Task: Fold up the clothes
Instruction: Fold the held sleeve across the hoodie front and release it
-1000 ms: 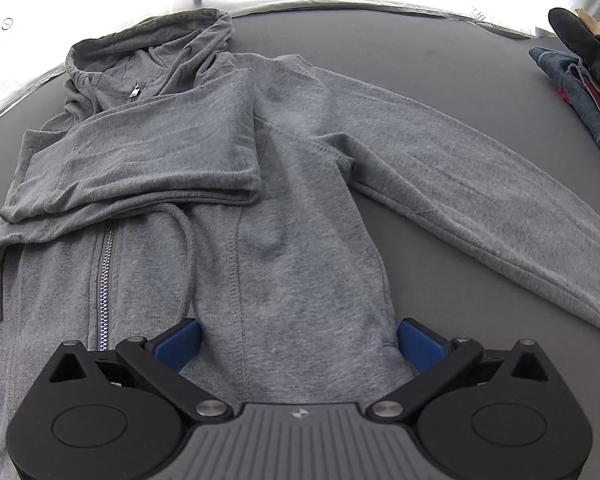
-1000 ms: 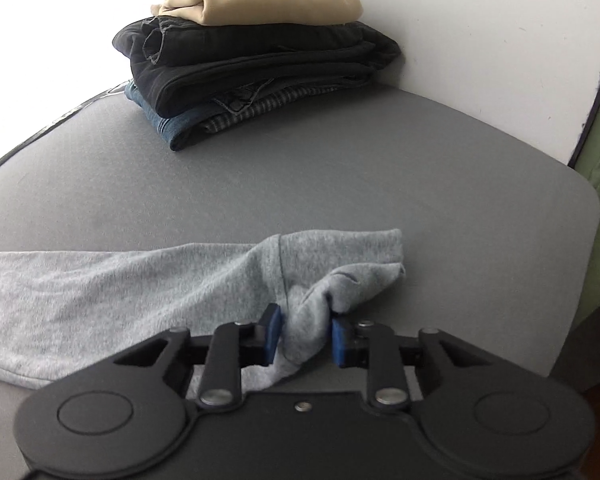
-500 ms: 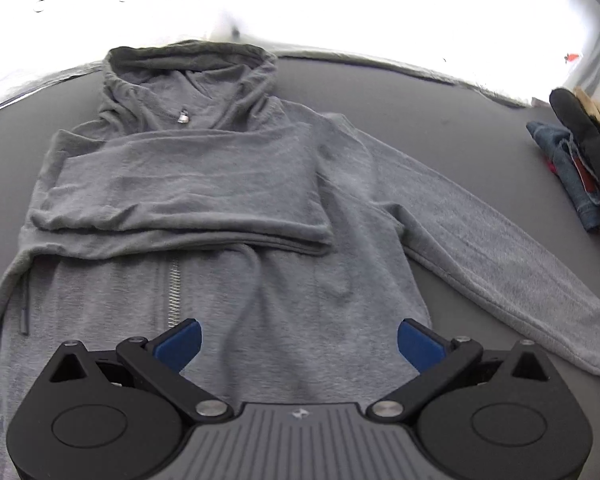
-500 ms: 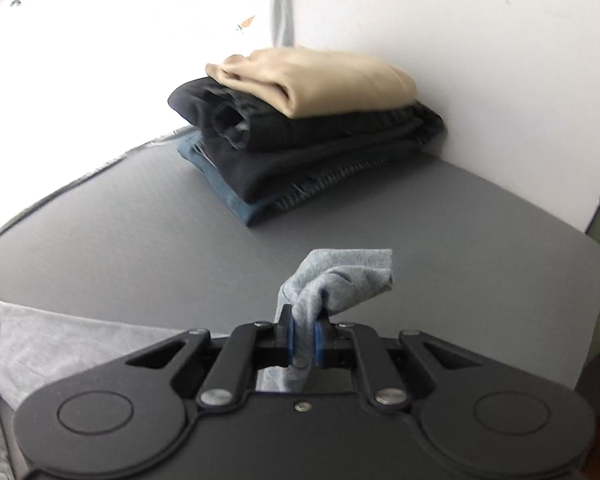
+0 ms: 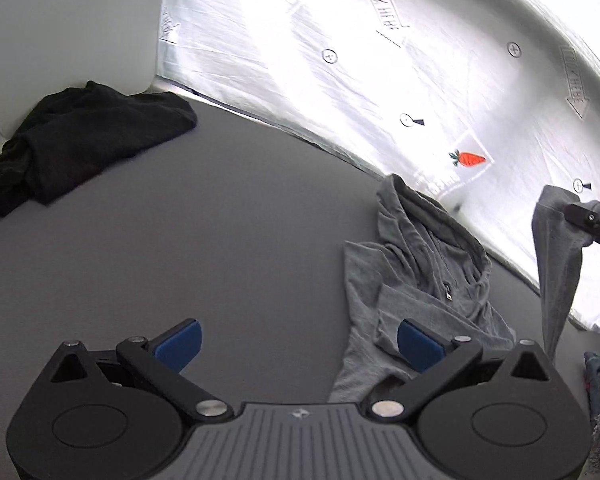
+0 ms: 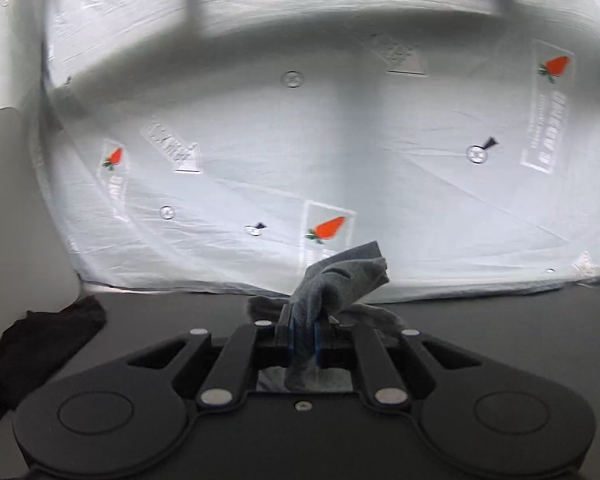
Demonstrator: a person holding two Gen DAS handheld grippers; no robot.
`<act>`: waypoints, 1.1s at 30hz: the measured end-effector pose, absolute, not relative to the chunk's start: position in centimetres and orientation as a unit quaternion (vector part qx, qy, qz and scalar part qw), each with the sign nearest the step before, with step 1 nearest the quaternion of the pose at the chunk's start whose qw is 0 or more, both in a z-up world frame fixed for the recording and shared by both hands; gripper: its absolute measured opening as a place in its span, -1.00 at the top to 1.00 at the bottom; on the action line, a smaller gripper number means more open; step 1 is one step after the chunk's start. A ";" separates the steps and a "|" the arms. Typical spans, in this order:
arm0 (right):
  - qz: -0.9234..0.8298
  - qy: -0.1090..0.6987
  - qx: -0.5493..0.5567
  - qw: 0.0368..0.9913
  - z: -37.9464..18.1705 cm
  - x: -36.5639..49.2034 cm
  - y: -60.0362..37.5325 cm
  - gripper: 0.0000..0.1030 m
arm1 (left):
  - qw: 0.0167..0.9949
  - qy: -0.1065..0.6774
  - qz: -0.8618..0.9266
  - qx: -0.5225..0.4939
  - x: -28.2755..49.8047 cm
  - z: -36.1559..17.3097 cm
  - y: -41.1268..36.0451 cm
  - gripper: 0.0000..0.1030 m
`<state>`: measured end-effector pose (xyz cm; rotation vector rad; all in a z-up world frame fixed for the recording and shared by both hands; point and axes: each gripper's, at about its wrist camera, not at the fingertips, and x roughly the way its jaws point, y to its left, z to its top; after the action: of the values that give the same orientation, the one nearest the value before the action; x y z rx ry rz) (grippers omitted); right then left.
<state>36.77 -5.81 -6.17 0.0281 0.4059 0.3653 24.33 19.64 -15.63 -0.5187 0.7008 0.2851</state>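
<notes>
Your right gripper (image 6: 304,342) has its blue pads pressed together on the sleeve cuff (image 6: 341,276) of the grey hoodie (image 5: 419,280), the cuff bunching up at 12 o'clock above the jaws. Your left gripper (image 5: 298,340) holds nothing, its fingers spread wide over the grey table (image 5: 220,240). The hoodie lies crumpled at 2 o'clock from it, the raised sleeve hanging at 3 o'clock. A black garment (image 5: 80,140) lies at 10 o'clock, near the white carrot-printed sheet (image 5: 379,80).
</notes>
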 end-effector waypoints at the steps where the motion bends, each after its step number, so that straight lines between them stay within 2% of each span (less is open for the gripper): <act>1: 0.227 0.198 -0.010 0.953 -6.4 36.2 -1.9 0.78 | 0.893 0.337 0.152 -0.257 24.2 -16.0 21.0 -1.00; 3: 0.317 0.206 -0.073 0.923 -7.6 34.5 5.4 0.46 | 0.879 0.342 0.185 -0.277 23.9 -17.2 23.8 -1.00; 4: 0.337 0.214 -0.086 0.913 -8.3 34.0 7.1 0.11 | 0.871 0.345 0.199 -0.289 23.9 -17.9 25.0 -1.00; 5: 0.344 0.223 -0.088 0.908 -8.7 33.6 7.5 -0.08 | 0.862 0.349 0.211 -0.301 23.8 -18.6 26.1 -1.00; 6: 0.350 0.231 -0.090 0.903 -9.1 33.2 7.8 -0.10 | 0.855 0.353 0.218 -0.310 23.9 -19.2 26.9 -1.00; 8: 0.356 0.247 -0.098 0.896 -10.0 32.7 8.0 -0.30 | 0.846 0.362 0.224 -0.320 24.2 -20.3 27.9 -1.00; 10: 0.326 0.257 -0.121 0.902 -11.0 32.8 5.7 -0.42 | 0.844 0.370 0.221 -0.320 24.7 -21.2 28.1 -1.00; 17: 0.087 0.362 -0.225 0.900 -18.8 35.7 -7.2 -0.43 | 0.857 0.391 0.197 -0.272 29.3 -23.0 25.8 -1.00; 22: 0.003 0.407 -0.257 0.877 -21.8 35.6 -13.5 -0.48 | 0.856 0.414 0.201 -0.234 32.3 -23.9 24.4 -1.00; 26: -0.105 0.464 -0.153 0.866 -22.5 37.2 -18.3 -0.50 | 0.854 0.427 0.220 -0.201 33.2 -24.5 23.7 -1.00; 29: -0.122 0.469 -0.096 0.869 -22.0 36.9 -20.0 -0.53 | 0.853 0.425 0.230 -0.196 33.1 -24.6 23.7 -0.97; 31: -0.109 0.465 -0.122 0.870 -22.0 36.7 -18.9 -0.53 | 0.854 0.419 0.244 -0.188 33.2 -24.6 23.8 -0.87; 33: -0.096 0.458 -0.139 0.873 -22.1 36.8 -17.7 -0.53 | 0.856 0.412 0.260 -0.175 33.2 -24.5 23.8 -0.60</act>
<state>36.84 -17.71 -22.07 -0.2906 0.9577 -0.1998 33.16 23.77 -24.48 -0.3670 0.8661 0.5461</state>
